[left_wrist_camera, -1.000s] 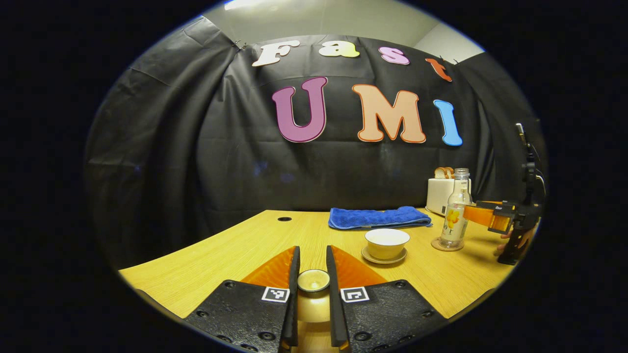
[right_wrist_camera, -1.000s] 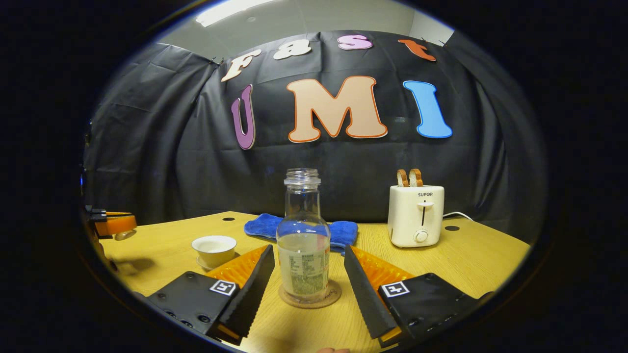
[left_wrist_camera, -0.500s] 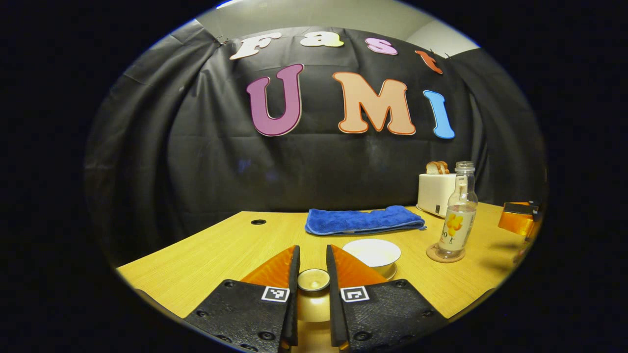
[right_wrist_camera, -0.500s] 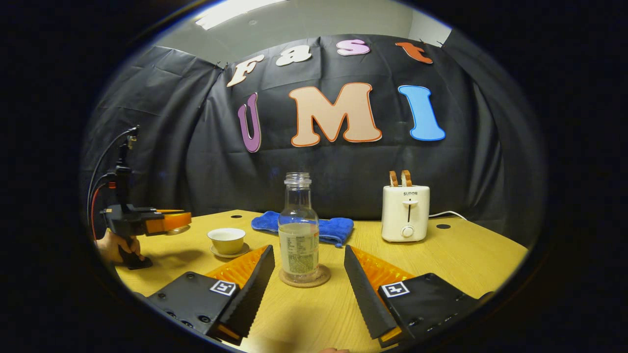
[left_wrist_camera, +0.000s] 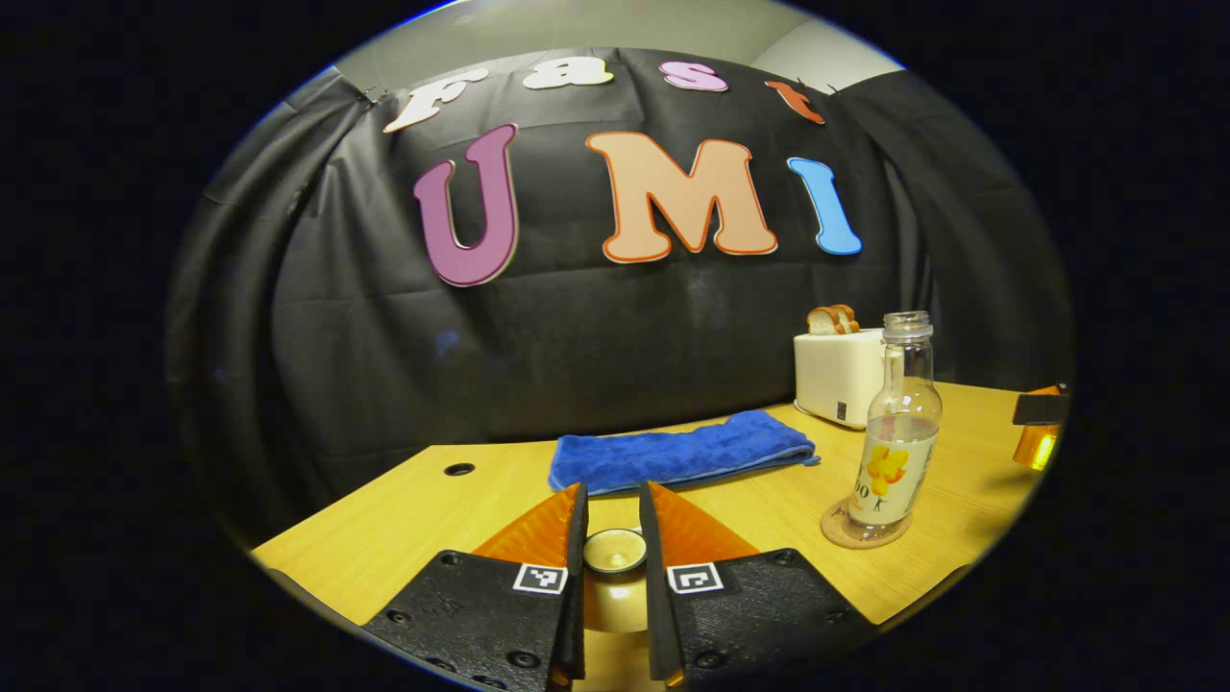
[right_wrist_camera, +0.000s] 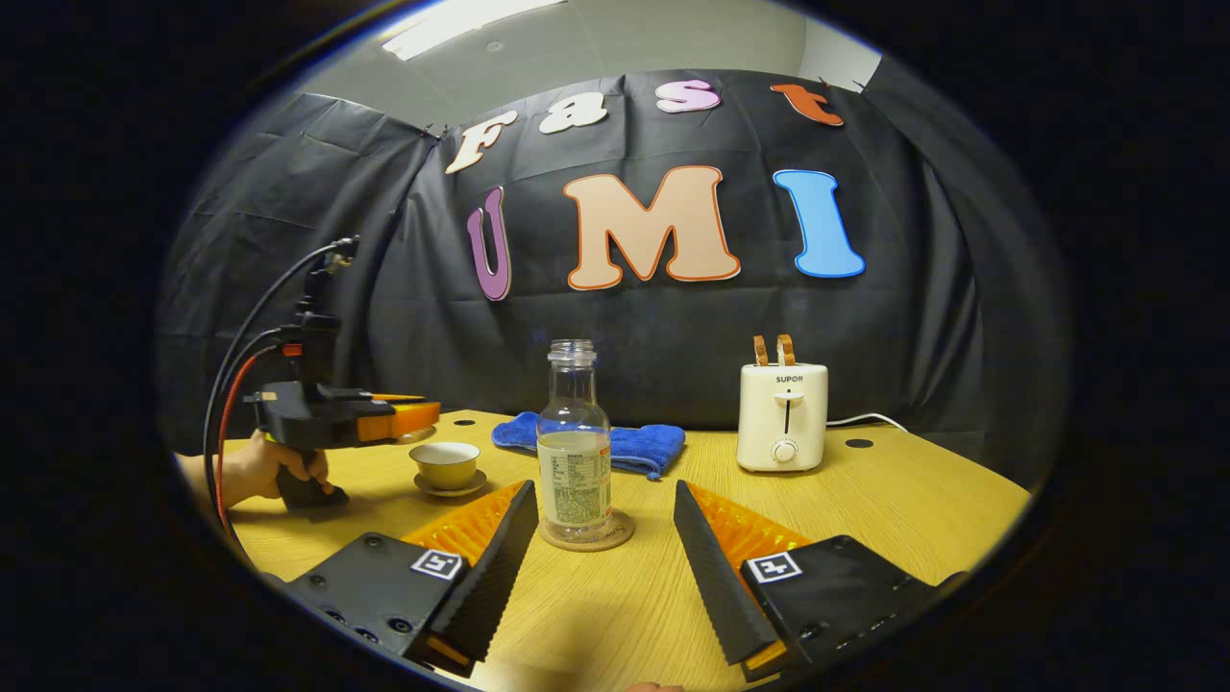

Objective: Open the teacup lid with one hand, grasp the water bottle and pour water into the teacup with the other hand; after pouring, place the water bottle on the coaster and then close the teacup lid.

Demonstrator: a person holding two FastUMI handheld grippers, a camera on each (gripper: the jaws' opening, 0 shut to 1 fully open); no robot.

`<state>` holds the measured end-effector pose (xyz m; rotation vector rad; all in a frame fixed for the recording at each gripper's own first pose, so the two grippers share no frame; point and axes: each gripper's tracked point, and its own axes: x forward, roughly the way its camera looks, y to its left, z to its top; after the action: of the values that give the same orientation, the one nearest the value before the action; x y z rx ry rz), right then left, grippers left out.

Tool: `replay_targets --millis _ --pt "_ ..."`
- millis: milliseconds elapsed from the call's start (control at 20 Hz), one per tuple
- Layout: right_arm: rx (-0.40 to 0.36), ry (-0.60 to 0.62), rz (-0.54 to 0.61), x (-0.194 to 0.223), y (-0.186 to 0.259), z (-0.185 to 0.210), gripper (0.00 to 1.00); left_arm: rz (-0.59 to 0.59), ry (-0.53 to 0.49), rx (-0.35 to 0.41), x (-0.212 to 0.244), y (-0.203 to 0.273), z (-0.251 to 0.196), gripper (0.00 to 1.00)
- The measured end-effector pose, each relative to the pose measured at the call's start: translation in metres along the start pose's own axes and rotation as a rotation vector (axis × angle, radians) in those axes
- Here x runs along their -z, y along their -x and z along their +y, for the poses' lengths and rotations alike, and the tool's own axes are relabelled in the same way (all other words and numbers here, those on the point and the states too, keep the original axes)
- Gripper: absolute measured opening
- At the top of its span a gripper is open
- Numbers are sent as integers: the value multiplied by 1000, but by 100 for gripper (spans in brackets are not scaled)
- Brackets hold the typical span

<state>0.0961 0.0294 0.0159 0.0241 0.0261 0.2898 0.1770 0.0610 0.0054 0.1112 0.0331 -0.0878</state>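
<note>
Left gripper (left_wrist_camera: 612, 538) clamping teacup lid (left_wrist_camera: 615, 550), hovering beside teacup (right_wrist_camera: 445, 464) at 9 o'clock of water bottle (right_wrist_camera: 574, 437). Right gripper (right_wrist_camera: 601, 538) gaping, holding nothing; bottle standing upright on coaster (right_wrist_camera: 586, 531) at its 12 o'clock.

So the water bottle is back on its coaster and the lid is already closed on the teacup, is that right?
Not quite: the water bottle is on its coaster, but the teacup is open. The left gripper view shows the left gripper holding the lid.
</note>
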Motion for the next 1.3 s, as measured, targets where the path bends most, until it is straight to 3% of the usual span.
replay_targets --millis 550,900,1200,1250,1300 --pt "-9 0 2 0 3 -1 88 73 -30 18 20 -25 -19 23" --pt "5 1 2 0 3 -4 91 112 -54 20 28 -27 -22 23" --pt "15 1 2 -1 4 -6 91 118 -58 17 29 -27 -23 31" --pt "16 1 2 -1 3 -6 91 117 -56 16 29 -27 -24 36" --pt "17 1 2 -1 4 -6 91 121 -59 17 30 -27 -24 34"
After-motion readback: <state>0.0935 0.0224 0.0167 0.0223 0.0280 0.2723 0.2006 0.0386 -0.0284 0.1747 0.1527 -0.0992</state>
